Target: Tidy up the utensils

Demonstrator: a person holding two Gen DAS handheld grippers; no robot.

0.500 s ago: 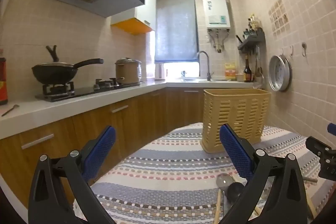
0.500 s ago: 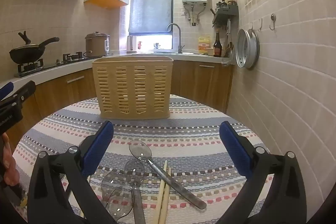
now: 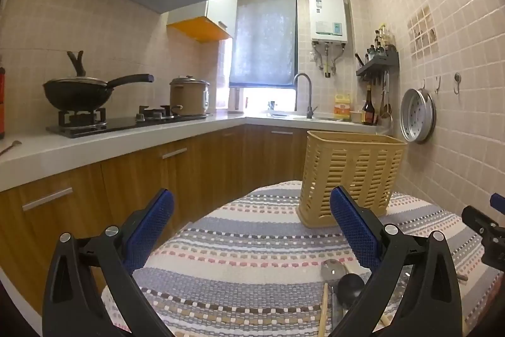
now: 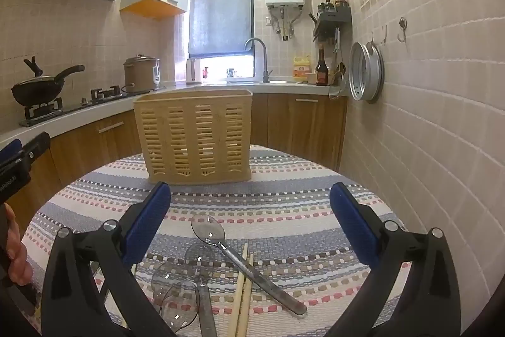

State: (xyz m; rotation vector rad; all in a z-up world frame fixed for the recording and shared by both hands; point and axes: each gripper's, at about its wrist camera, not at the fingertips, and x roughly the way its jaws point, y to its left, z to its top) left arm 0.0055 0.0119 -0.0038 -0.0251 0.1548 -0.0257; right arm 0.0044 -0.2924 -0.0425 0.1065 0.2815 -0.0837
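Note:
A tan slotted utensil basket (image 4: 195, 138) stands upright at the far side of a round table with a striped cloth (image 4: 284, 210); the left wrist view shows the basket (image 3: 350, 176) to the right. Near the front lie a metal spoon (image 4: 236, 258), other spoons (image 4: 180, 283) partly hidden, and wooden chopsticks (image 4: 241, 289). My right gripper (image 4: 249, 223) hovers open above them, holding nothing. My left gripper (image 3: 252, 229) is open over the table's left part, with spoons (image 3: 337, 277) low at its right finger.
A kitchen counter (image 3: 94, 144) with a wok, stove and pot runs along the left, with a sink at the back. The tiled wall (image 4: 426, 116) stands close on the right, with a metal steamer tray hung on it. A hand (image 4: 14, 245) shows at the left edge.

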